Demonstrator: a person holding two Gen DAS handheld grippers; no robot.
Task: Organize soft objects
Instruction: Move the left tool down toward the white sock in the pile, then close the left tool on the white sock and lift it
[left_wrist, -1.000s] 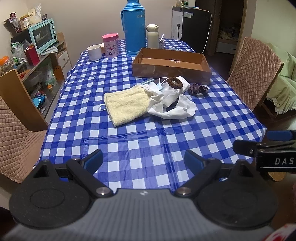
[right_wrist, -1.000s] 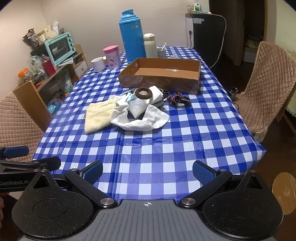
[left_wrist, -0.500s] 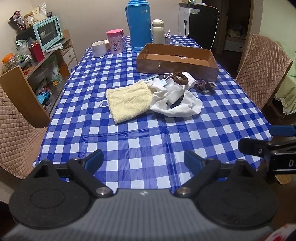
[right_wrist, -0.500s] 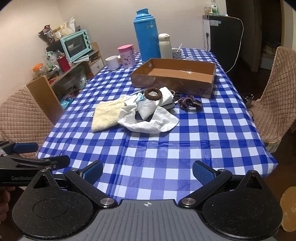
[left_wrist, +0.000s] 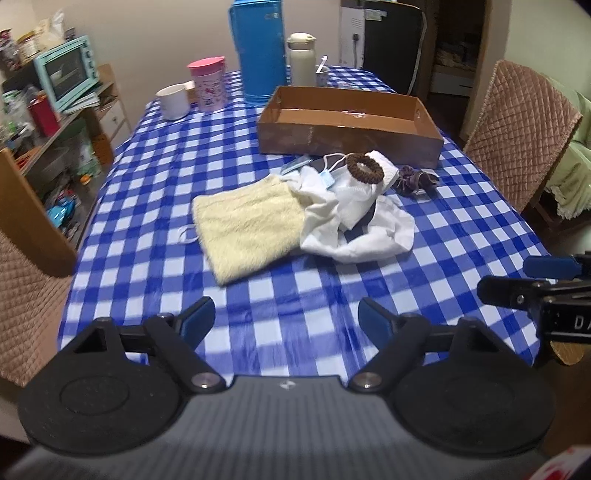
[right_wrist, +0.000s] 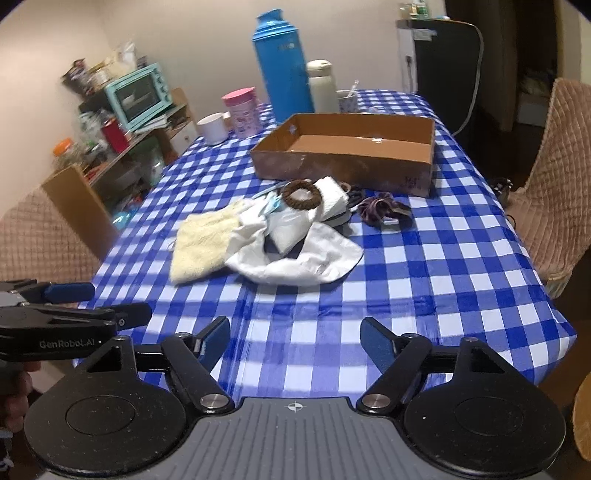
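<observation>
On the blue checked tablecloth lies a pile of soft things: a pale yellow towel (left_wrist: 245, 221) (right_wrist: 203, 243), crumpled white cloth (left_wrist: 354, 229) (right_wrist: 295, 258), a brown hair tie (left_wrist: 365, 170) (right_wrist: 301, 194) on top, and a dark scrunchie (left_wrist: 417, 181) (right_wrist: 382, 208) to the right. Behind them sits a shallow cardboard box (left_wrist: 347, 129) (right_wrist: 343, 151) with nothing soft in it. My left gripper (left_wrist: 286, 317) and right gripper (right_wrist: 295, 339) hover over the table's near edge, short of the pile. Both sets of jaws are closing with nothing between them.
A tall blue thermos (left_wrist: 260, 51), a cream flask (left_wrist: 301, 59), a pink cup (left_wrist: 208, 83) and a white mug (left_wrist: 173, 101) stand at the far end. Quilted chairs (left_wrist: 517, 129) flank the table. A cluttered shelf with a mint oven (left_wrist: 68, 77) is on the left.
Both grippers have moved forward and lower toward the pile, which looks nearer. Their jaws have narrowed a little, the right more than the left.
</observation>
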